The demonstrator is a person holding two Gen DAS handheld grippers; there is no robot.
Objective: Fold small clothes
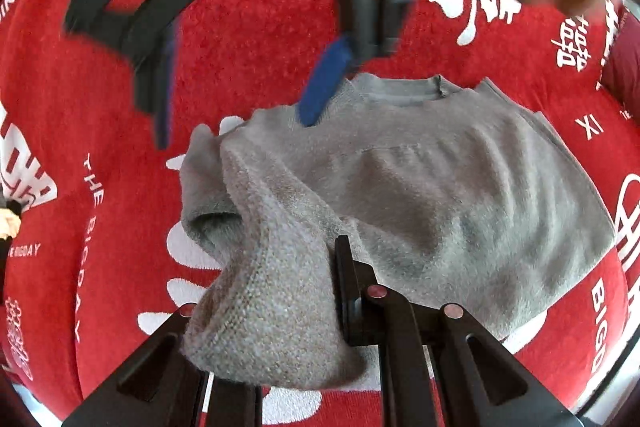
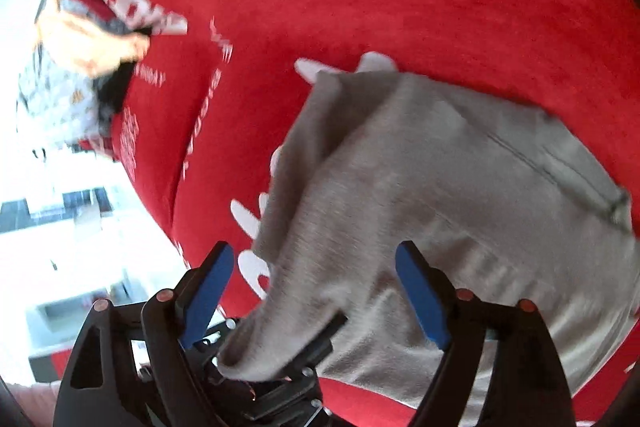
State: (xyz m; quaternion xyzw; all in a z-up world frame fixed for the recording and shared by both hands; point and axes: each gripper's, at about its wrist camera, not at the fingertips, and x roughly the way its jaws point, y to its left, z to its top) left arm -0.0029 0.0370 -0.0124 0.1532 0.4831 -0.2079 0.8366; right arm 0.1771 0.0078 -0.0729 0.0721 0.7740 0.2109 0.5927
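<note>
A small grey sweater (image 1: 420, 187) lies spread on a red cloth printed with white lettering (image 1: 248, 27), its round neckline at the far edge in the left wrist view and its body running back toward the camera. The knit looks thick, fuzzy and limp. It sags into soft ridges and folds under its own weight, so it should be light, floppy and not at all slippery or breakable. It will drape rather than hold a shape, and a pinch may catch one layer or two.

The left claw (image 1: 280, 323) is closed on a sleeve or side flap of the sweater, and the fabric is lifted clear of the cloth and bunched between the black fingers. In my judgement this is a fair hold for carrying the flap across the body, because a pinch at the hem or cuff lets the rest trail behind.

The right claw (image 2: 316, 291) stands wide open just over the sweater's near edge. Its blue pads (image 2: 420, 299) are spread to either side of a fold of grey knit and do not press on it. From the left wrist view, one blue pad reaches down close to the shoulder beside the neckline.

A person's hand (image 2: 92, 43), blurred, shows at the edge of the red cloth, well apart from the sweater.
</note>
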